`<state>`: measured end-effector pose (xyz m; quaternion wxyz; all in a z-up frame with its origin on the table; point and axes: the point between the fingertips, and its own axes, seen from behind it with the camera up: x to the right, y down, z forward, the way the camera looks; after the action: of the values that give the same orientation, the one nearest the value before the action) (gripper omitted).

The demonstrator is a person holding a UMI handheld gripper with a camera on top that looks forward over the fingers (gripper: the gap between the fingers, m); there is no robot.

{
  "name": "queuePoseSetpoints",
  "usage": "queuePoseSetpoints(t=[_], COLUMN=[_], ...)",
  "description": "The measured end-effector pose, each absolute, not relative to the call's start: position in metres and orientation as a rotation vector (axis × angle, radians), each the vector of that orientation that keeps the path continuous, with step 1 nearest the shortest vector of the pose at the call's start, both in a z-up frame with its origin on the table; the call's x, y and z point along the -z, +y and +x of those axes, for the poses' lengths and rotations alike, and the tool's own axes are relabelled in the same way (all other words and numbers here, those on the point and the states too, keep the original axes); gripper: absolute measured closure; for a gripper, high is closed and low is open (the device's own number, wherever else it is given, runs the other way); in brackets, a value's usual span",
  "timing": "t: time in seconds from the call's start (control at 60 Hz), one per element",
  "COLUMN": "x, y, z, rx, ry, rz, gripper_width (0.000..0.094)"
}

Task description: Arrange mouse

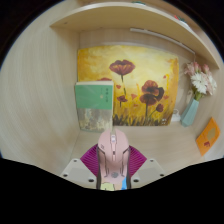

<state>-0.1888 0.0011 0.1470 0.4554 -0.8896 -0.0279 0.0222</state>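
A pale pink computer mouse (112, 153) is held up between the fingers of my gripper (112, 163), its nose pointing away from me toward the back wall. Both magenta pads (92, 158) press against its sides. The mouse hangs above the light wooden desk (45, 150), which runs out ahead of the fingers. The mouse's rear end is hidden low between the fingers.
A poppy painting (135, 85) leans against the back wall. A green book (94, 105) stands before its left part. To the right stand a blue vase with white flowers (193, 100) and an orange item (207, 134). A wooden shelf (130, 22) runs overhead.
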Motion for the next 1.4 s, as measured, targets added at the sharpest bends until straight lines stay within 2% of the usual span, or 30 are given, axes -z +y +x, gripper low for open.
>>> queuePoseSetpoints(t=[0.133,0.317,0.45,0.6,0.75,0.783,0.833,1.2,1.4], x=[-0.060,-0.007,0.016,0.015,0.019,0.016,0.004,-0.166,-0.197], y=[-0.034,-0.059,-0.070,-0.070,-0.071,-0.072,-0.071,-0.087,-0.118], z=[-0.223,-0.239,-0.239,-0.237,-0.240,-0.242,-0.240,-0.189,-0.110], rx=[-0.079,-0.078,-0.062,-0.033,-0.045,-0.061,-0.075,-0.173,-0.130], ry=[-0.092,-0.127,-0.124,-0.126,-0.153,-0.144,-0.143,-0.119,-0.074], rz=[-2.347,-2.434,-2.494,-2.485,-2.525,-2.535,-2.526,-2.319,-2.284], gripper_width=[0.0598,0.0598,0.0579,0.0534,0.0389,0.0284,0.0061,0.0073,0.0087])
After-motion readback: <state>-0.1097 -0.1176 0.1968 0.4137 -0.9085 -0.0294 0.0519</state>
